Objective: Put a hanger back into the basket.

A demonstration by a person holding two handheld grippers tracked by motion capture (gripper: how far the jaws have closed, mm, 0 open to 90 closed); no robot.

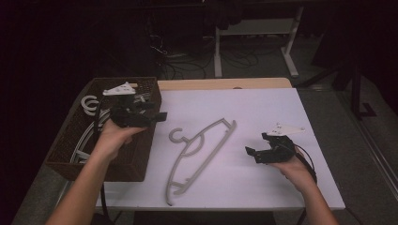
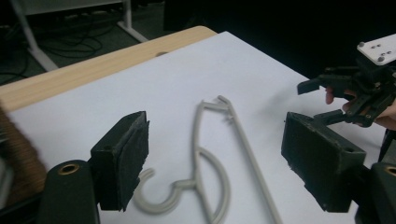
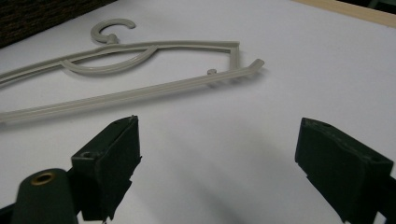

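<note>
while hanger (image 1: 199, 152) lies mid-table, tongs (image 1: 162, 116) apart

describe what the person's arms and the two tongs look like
Both forearms are bare, with no sleeves in view. The left tongs and right tongs are black, each topped by a pale three-cornered plate with small dark dots. Their jaws are blocky black pads, with a brass-ringed hole near the base. A dark cable loops from the right tongs.

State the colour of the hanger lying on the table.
The hanger is pale grey, plain, with no pattern. The right gripper view shows it best.
</note>
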